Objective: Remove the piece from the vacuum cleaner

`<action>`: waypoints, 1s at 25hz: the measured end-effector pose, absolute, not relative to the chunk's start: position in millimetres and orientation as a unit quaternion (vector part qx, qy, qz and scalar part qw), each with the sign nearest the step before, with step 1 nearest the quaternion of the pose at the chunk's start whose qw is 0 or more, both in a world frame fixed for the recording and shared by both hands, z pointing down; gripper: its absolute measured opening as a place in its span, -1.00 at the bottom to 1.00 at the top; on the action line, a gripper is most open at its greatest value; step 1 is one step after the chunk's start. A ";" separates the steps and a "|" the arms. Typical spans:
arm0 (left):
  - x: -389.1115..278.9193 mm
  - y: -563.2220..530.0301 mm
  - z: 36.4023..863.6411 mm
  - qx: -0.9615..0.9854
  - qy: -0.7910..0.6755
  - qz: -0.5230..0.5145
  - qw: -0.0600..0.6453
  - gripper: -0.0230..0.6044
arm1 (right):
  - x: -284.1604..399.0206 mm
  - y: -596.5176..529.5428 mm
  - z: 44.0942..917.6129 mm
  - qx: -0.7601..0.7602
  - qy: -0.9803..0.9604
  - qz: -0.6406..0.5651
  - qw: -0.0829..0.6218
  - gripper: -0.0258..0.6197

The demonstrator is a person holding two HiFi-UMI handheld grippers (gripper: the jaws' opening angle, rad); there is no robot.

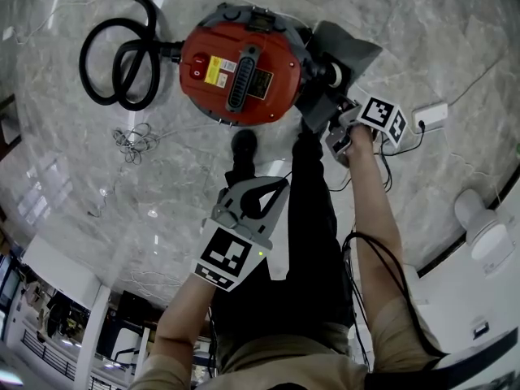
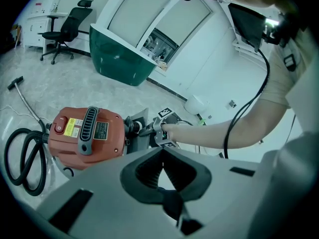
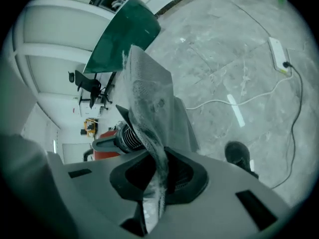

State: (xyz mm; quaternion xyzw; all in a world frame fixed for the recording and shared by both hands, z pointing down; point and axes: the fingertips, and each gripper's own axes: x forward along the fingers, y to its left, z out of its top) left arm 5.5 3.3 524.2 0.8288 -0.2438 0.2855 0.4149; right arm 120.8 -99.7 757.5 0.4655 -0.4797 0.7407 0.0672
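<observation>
The right gripper (image 3: 160, 176) is clamped on the thin edge of the gray piece (image 3: 149, 93), a flat, dusty panel that runs up from between the jaws. Just behind the panel is a ribbed black neck (image 3: 128, 136); I cannot tell whether the two are joined. In the head view this gripper (image 1: 345, 124) sits at the right end of the red vacuum cleaner (image 1: 240, 71), with the gray piece (image 1: 349, 51) tilted beside that end. The left gripper (image 2: 163, 153) has its jaws together with nothing between them, and it hangs nearer the person, apart from the vacuum. The vacuum lies on the marble floor (image 1: 422, 47), well away from the floor's curved dark edge. Its black hose (image 1: 122, 63) coils at its left end. A white power strip (image 1: 431, 116) lies to the right, and a dark shoe (image 1: 244, 145) stands just below the vacuum.
</observation>
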 end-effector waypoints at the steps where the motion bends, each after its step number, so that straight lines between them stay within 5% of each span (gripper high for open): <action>1: 4.7 3.1 524.5 0.828 -0.245 0.286 0.415 -0.92 | 122.6 -100.3 758.0 0.471 -0.508 0.712 0.115 -0.80; 5: 0.8 3.9 524.7 0.827 -0.248 0.288 0.414 -0.92 | 128.2 -100.2 758.1 0.450 -0.647 0.482 0.383 -0.84; 21: -4.9 11.2 528.8 0.824 -0.253 0.288 0.418 -0.92 | 135.0 -99.4 764.1 0.432 -0.696 0.340 0.461 -0.84; 25: -3.0 11.3 528.6 0.825 -0.252 0.287 0.417 -0.92 | 136.5 -101.7 763.6 0.470 -0.657 0.463 0.365 -0.84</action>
